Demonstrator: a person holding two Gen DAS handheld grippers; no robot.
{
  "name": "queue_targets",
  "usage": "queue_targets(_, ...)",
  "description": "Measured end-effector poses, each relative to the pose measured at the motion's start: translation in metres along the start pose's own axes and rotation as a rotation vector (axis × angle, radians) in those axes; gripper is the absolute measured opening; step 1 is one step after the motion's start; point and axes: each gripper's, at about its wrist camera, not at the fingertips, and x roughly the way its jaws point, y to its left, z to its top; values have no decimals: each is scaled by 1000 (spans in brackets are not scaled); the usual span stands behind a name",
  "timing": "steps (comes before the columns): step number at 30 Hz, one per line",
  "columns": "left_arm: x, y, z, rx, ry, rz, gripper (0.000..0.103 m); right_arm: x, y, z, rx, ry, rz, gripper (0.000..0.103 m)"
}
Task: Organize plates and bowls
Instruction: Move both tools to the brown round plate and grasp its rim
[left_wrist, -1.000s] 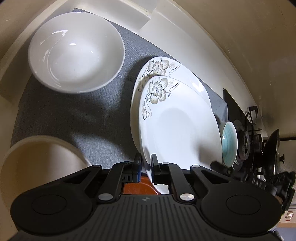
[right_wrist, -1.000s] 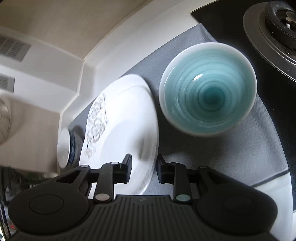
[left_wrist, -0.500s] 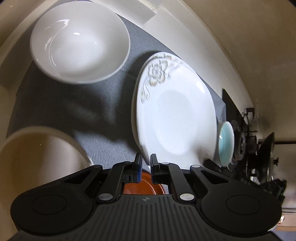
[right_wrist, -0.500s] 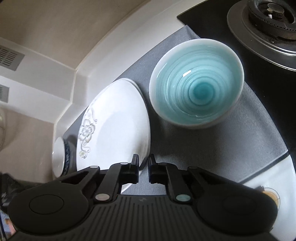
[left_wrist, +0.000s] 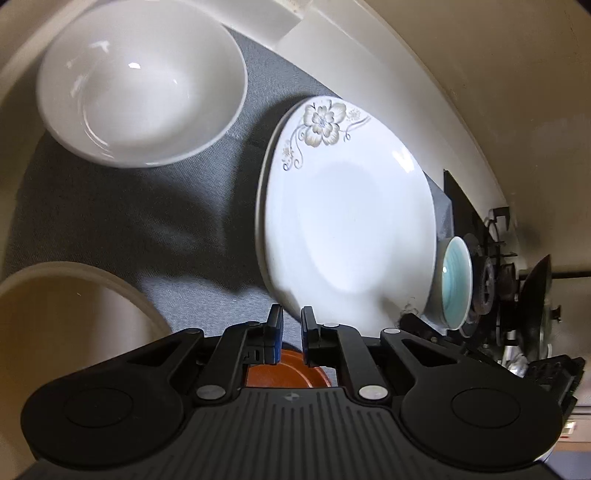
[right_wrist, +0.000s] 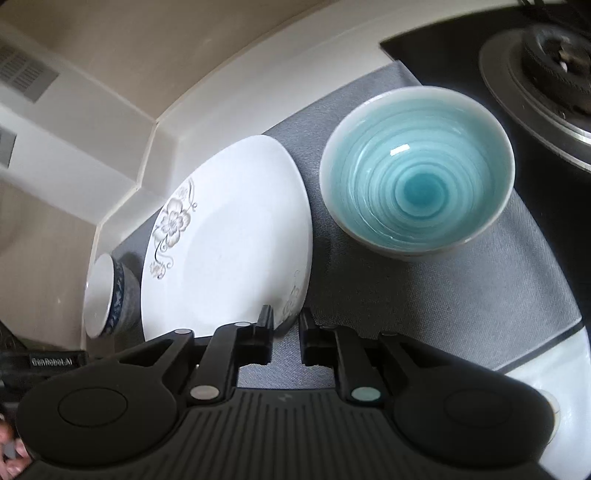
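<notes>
A white plate with a grey flower print (left_wrist: 347, 218) lies stacked on a second plate on the grey mat (left_wrist: 110, 214); it also shows in the right wrist view (right_wrist: 229, 240). My left gripper (left_wrist: 289, 321) is nearly shut and empty at the stack's near edge. My right gripper (right_wrist: 286, 325) is slightly open, its jaws astride the plate's rim. A large white bowl (left_wrist: 140, 81) sits far left. A teal bowl (right_wrist: 417, 184) stands right of the plates, also visible in the left wrist view (left_wrist: 456, 282).
A cream bowl (left_wrist: 66, 317) sits near left. An orange dish (left_wrist: 284, 373) lies under my left gripper. A blue-patterned small bowl (right_wrist: 107, 295) stands left of the plates. A gas stove burner (right_wrist: 546, 70) is at the right. A white plate (right_wrist: 561, 387) lies near right.
The upper plate has settled squarely on the lower one. My right gripper's jaws have opened a little at the plate's rim. Both cameras have moved closer to the dishes.
</notes>
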Motion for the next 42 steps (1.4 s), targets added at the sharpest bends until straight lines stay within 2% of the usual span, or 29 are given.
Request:
queue_targets(1,-3,-2,-3,16,-17,18,10,-1,0,-1,-16,12,-2,40)
queue_targets(3,-12,-3,-10,23,-57,14,11,-3,-1,-8,-48,60,34,50)
queue_targets(6,-18,-3,-24,11,-72,10,24,-3,4,-25,-152,140,53,61)
queue_targets(8,-22,-7,-34,18,-88,65,37,1,10,-40,-257,203,57,61)
queue_targets(10,-26,-11,-42,25,-108,119,39,4,16,-54,-342,234,73,61)
queue_targets(12,-28,-14,-51,23,-127,155,41,6,20,-62,-387,238,84,59)
queue_targets(14,-29,-17,-58,14,-133,186,42,8,25,-66,-435,233,84,49)
queue_targets(16,-29,-21,-64,8,-141,211,45,9,32,-69,-524,246,53,19)
queue_targets(18,-29,-25,-69,5,-145,241,52,8,33,-69,-575,248,33,9)
queue_targets(21,-29,-36,-82,39,-162,296,59,-1,20,-62,-583,232,10,9)
queue_targets(23,-29,-43,-91,68,-174,336,69,-9,9,-57,-568,221,8,9)
queue_targets(26,-23,-52,-105,101,-187,367,72,-26,-9,-52,-549,200,51,9)
queue_targets(28,-18,-54,-115,102,-180,357,71,-36,-19,-51,-546,203,67,9)
queue_targets(30,-13,-50,-123,55,-171,306,68,-42,-25,-50,-549,199,63,9)
queue_targets(32,-6,-47,-128,28,-154,271,58,-45,-32,-48,-540,205,68,10)
queue_targets(34,-2,-42,-132,-12,-176,302,50,-47,-33,-47,-537,199,67,12)
queue_targets(36,-3,-39,-136,-51,-251,380,49,-51,-36,-45,-536,197,76,12)
queue_targets(38,-3,-41,-139,-30,-298,386,49,-53,-40,-47,-536,211,82,19)
queue_targets(39,-1,-43,-139,-5,-290,387,49,-52,-40,-47,-538,210,75,31)
queue_targets(40,2,-46,-141,16,-280,383,49,-53,-42,-48,-541,206,59,47)
queue_targets(42,6,-47,-145,18,-257,384,55,-55,-44,-48,-540,180,18,59)
